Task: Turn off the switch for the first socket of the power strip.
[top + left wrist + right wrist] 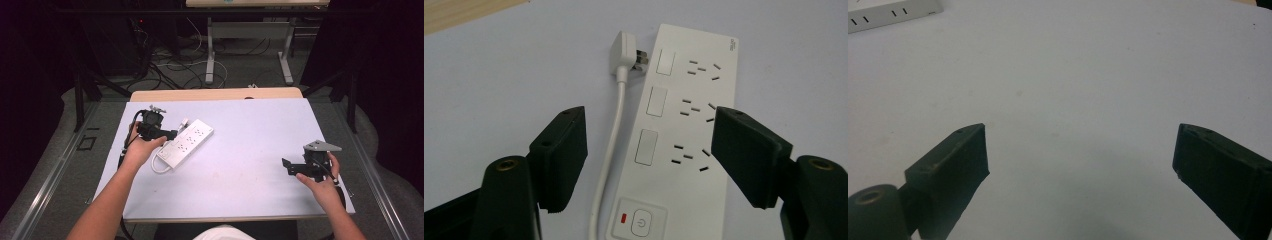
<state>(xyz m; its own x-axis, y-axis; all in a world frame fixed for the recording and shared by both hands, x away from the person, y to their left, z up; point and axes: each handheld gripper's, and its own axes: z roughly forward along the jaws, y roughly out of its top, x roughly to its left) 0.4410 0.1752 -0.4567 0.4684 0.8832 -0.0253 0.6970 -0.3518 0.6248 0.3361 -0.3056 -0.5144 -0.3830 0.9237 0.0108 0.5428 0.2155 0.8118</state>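
You are facing a wooden table (215,94) that is carrying a pale lavender sheet (250,165), which is covering nearly the whole top and leaving a strip of wood showing at the far edge. Beyond it, a second table (210,65) is standing on grey legs. Loose cables (175,67) are lying tangled on the floor around those legs. Black curtains (395,75) are hanging on both sides. A metal floor track (50,185) is running along the left.

I work in a lab: loose cables (175,75) run across the grey floor (60,150), dark curtains (30,75) enclose my tabletop (250,145), and metal rig frames (80,95) flank it.
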